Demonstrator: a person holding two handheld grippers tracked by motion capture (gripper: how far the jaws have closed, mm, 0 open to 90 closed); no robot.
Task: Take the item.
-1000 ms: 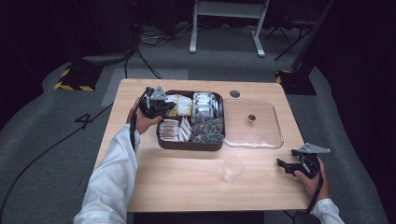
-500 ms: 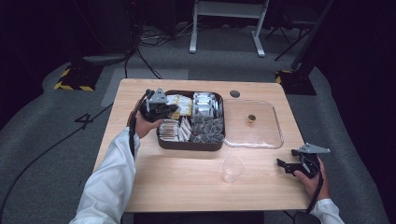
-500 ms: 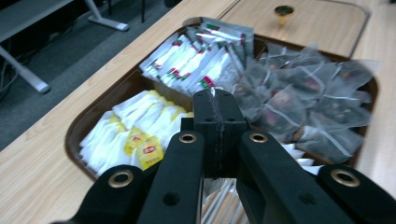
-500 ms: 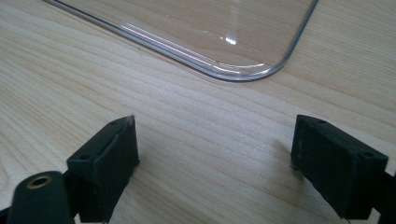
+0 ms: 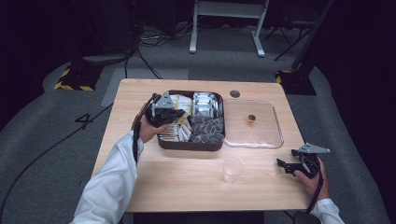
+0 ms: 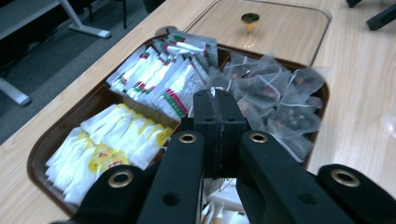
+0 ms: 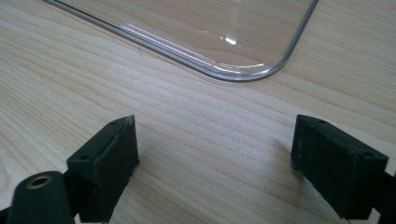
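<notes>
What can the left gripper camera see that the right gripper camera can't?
Left gripper view alone: the brown tray with yellow-labelled packets, red-and-green-labelled packets and clear tea bags; the left gripper has its jaws closed together. Right gripper view alone: the right gripper, jaws wide apart just above bare wood. Both share the wooden table and the clear lid lying on it.

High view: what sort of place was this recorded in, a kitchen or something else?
Probably a lab or studio set up for recording, not a kitchen. One wooden table stands alone on grey carpet, cables trail across the floor, and yellow-black hazard tape marks a stand base.
</notes>
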